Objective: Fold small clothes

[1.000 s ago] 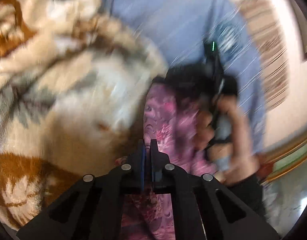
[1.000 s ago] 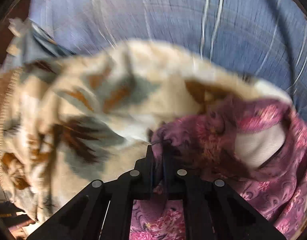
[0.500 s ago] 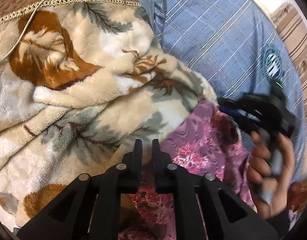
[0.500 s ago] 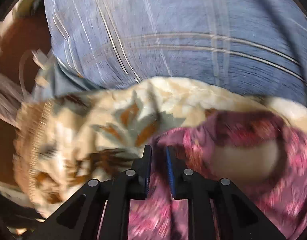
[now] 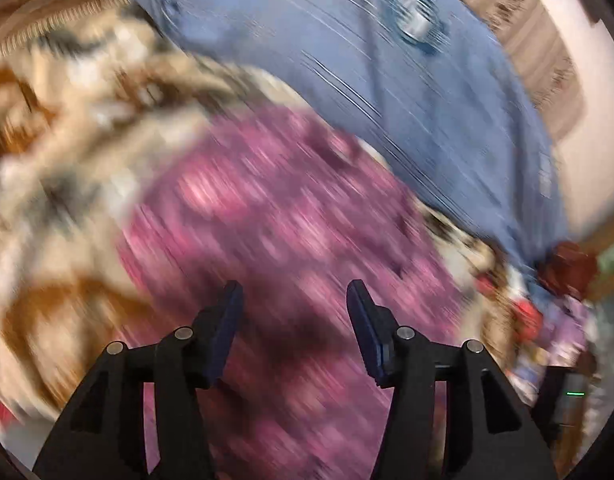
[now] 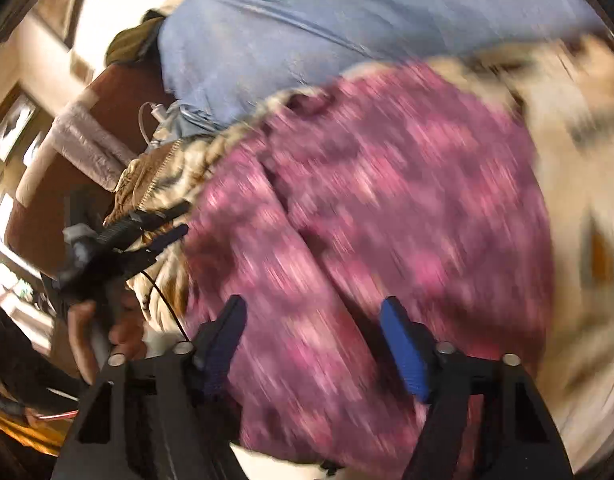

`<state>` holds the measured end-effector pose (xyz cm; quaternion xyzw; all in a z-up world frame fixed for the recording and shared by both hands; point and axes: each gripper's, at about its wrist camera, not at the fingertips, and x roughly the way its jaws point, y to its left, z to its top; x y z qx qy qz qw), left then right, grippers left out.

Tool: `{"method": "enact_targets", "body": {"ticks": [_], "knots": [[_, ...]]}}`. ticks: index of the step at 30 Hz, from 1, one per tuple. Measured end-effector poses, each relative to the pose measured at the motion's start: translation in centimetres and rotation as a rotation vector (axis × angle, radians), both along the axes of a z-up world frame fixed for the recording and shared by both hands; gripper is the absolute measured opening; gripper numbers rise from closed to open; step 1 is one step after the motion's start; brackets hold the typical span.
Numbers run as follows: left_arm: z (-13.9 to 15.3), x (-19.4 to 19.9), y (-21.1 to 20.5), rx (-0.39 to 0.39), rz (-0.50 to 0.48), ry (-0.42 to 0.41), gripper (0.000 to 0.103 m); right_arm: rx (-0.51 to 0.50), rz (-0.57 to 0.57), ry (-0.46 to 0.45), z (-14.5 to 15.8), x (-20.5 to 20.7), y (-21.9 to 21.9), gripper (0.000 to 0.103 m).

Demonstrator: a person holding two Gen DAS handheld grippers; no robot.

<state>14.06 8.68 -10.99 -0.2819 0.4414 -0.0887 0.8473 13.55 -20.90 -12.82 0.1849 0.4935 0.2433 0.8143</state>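
I read left tool (image 5: 294, 294) jaws apart, empty | right tool (image 6: 313, 312) jaws apart, empty | purple floral garment (image 5: 283, 216) blurred, lying on beige blanket (image 5: 67, 160) | right view alone shows hand (image 6: 103, 320) gripping left tool.

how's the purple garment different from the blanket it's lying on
The purple garment has a pink flower print; the blanket is cream with brown and grey leaf shapes. The garment is the smaller piece, and the blanket shows past its edges on both sides. Both are soft cloth, blurred here.
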Motion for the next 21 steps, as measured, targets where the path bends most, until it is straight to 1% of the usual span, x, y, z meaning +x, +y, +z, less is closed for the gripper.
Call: {"method": "enact_targets", "body": {"ticks": [1, 2, 3, 4, 5, 6, 7, 8, 9, 10, 11, 12, 13, 14, 15, 16, 17, 18, 19, 20, 21], "knots": [[-0.2, -1.4, -0.8, -0.008, -0.011, 0.007, 0.055, 0.022, -0.014, 0.017, -1.3, -0.9, -0.8, 0.056], [-0.7, -2.7, -1.7, 0.001, -0.017, 0.027, 0.057, 0.04, -0.034, 0.026, -2.1, -1.6, -1.5, 0.054], [-1.3, -3.5, -2.2, 0.007, -0.021, 0.054, 0.057, 0.059, -0.044, 0.029, -2.8, -1.9, -1.8, 0.054], [-1.9, -4.1, -2.7, 0.004, -0.031, 0.077, 0.057, 0.071, -0.042, 0.018, -3.4, -2.0, -2.0, 0.054], [-2.6, -4.7, -3.1, 0.0, -0.039, 0.098, 0.057, 0.061, -0.039, 0.008, -3.6, -2.0, -2.1, 0.05], [-3.2, -4.9, -3.5, 0.008, -0.039, 0.121, 0.057, 0.039, -0.037, 0.014, -4.0, -1.8, -2.0, 0.027], [-3.5, -5.1, -3.9, 0.021, -0.036, 0.137, 0.057, 0.04, -0.019, 0.031, -4.5, -1.8, -1.7, 0.014], [-4.1, -5.1, -4.0, 0.029, -0.029, 0.146, 0.057, 0.069, 0.02, 0.054, -4.8, -1.6, -0.9, 0.008], [-4.4, -5.0, -3.9, 0.029, -0.016, 0.159, 0.057, 0.069, 0.019, 0.055, -4.6, -1.8, -0.8, 0.008], [-4.8, -4.9, -3.7, 0.017, 0.001, 0.176, 0.057, 0.057, 0.009, 0.028, -3.8, -2.3, -1.0, 0.008], [-5.0, -4.8, -3.5, -0.009, 0.006, 0.174, 0.057, 0.063, 0.016, 0.004, -3.2, -2.8, -1.1, 0.008], [-5.0, -4.6, -3.4, -0.018, 0.007, 0.165, 0.057, 0.08, 0.022, -0.018, -2.5, -3.4, -1.5, 0.008], [-5.0, -4.3, -3.3, -0.007, 0.009, 0.152, 0.057, 0.091, 0.017, -0.027, -2.1, -3.8, -1.8, 0.008], [-5.0, -3.9, -3.6, 0.019, -0.008, 0.13, 0.053, 0.082, 0.011, -0.025, -2.2, -4.2, -2.1, 0.008], [-5.2, -3.8, -3.8, 0.049, -0.026, 0.119, 0.027, 0.059, 0.006, -0.015, -2.6, -4.2, -2.1, 0.008], [-5.3, -3.6, -4.3, 0.125, -0.031, 0.143, 0.009, 0.035, 0.003, 0.002, -3.4, -4.2, -2.1, 0.008], [-5.2, -3.6, -4.4, 0.136, -0.03, 0.162, 0.004, 0.009, -0.009, 0.046, -4.5, -3.9, -2.1, 0.008], [-4.7, -4.1, -4.3, 0.109, -0.019, 0.144, 0.004, 0.019, -0.019, 0.071, -4.9, -3.9, -2.0, 0.008], [-3.8, -4.9, -4.2, 0.108, -0.001, 0.105, 0.004, 0.038, -0.017, 0.067, -4.5, -4.1, -2.1, 0.008], [-3.2, -5.4, -4.2, 0.132, 0.009, 0.083, 0.004, 0.039, -0.007, 0.027, -3.5, -4.5, -2.0, 0.008], [-2.8, -5.8, -4.3, 0.159, 0.015, 0.068, 0.008, 0.025, -0.001, -0.008, -2.6, -4.8, -1.9, 0.008]]}}
